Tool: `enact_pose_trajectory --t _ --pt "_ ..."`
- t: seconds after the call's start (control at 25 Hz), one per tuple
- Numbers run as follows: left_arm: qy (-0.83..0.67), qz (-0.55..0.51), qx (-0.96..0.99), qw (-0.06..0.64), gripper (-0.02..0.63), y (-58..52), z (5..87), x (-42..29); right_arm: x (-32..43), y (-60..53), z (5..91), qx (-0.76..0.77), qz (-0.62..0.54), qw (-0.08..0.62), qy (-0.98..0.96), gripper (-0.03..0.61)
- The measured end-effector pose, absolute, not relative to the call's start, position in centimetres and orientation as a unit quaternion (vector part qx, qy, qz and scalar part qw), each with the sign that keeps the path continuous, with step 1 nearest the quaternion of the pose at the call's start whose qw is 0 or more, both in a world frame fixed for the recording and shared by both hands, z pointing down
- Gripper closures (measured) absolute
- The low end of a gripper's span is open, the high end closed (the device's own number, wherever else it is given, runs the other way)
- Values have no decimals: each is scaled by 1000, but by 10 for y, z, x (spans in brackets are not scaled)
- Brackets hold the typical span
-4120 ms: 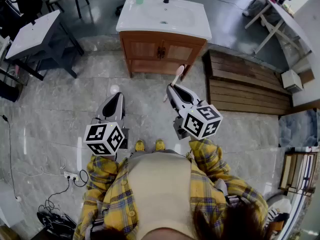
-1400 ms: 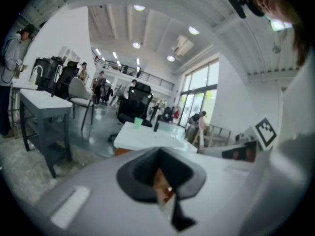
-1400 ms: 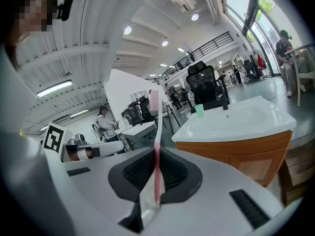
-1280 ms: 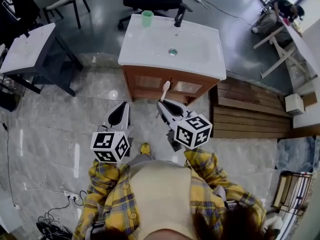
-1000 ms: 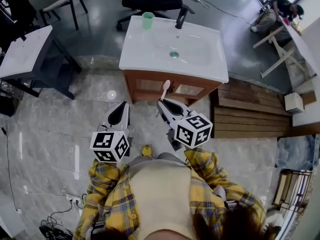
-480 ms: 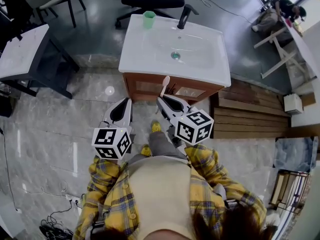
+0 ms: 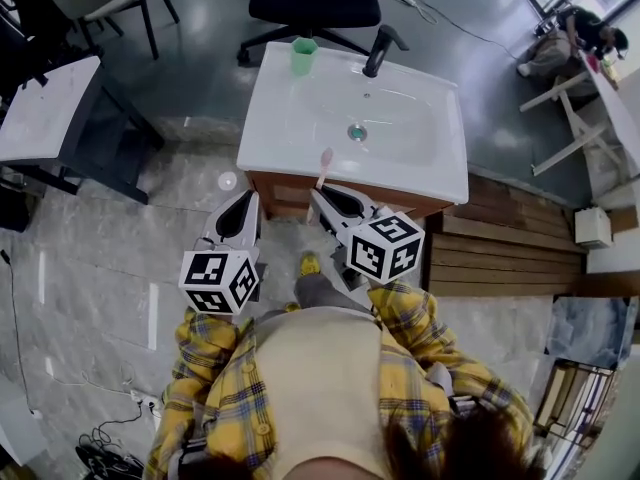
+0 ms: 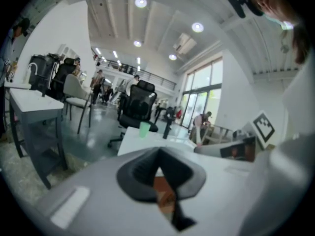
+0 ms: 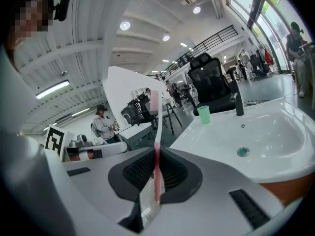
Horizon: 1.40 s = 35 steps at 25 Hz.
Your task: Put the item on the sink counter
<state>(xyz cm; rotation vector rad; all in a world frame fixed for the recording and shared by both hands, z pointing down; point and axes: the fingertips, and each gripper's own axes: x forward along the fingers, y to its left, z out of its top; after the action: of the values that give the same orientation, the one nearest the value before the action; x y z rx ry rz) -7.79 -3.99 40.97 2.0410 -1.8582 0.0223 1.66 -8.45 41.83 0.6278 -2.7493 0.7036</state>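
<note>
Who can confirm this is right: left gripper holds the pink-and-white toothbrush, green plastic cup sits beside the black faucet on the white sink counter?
Wrong gripper. The right gripper holds the pink-and-white toothbrush, jaws shut on its handle, as the right gripper view shows; the left gripper is shut on nothing. The green plastic cup does sit beside the black faucet on the white sink counter.
</note>
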Motion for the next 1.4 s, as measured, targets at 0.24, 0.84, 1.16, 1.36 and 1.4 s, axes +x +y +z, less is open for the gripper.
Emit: enact_pose_trajectory --t 0.24,0.84,1.16,1.36,1.4 --pt "-672 10 715 191 607 -74 409 -86 4 -122 418 194 249 120 -941 543" --pt "-693 11 697 183 607 -149 412 -99 -28 -196 435 133 276 138 -942 543" --pt "-689 1 701 183 607 -166 406 -112 -45 -214 443 131 308 135 -933 543" --pt "-674 0 716 183 607 -186 407 -130 -64 -228 446 146 304 141 -931 545" --pt "-670 -1 720 182 607 -191 406 -135 -68 -233 447 152 306 141 -929 544"
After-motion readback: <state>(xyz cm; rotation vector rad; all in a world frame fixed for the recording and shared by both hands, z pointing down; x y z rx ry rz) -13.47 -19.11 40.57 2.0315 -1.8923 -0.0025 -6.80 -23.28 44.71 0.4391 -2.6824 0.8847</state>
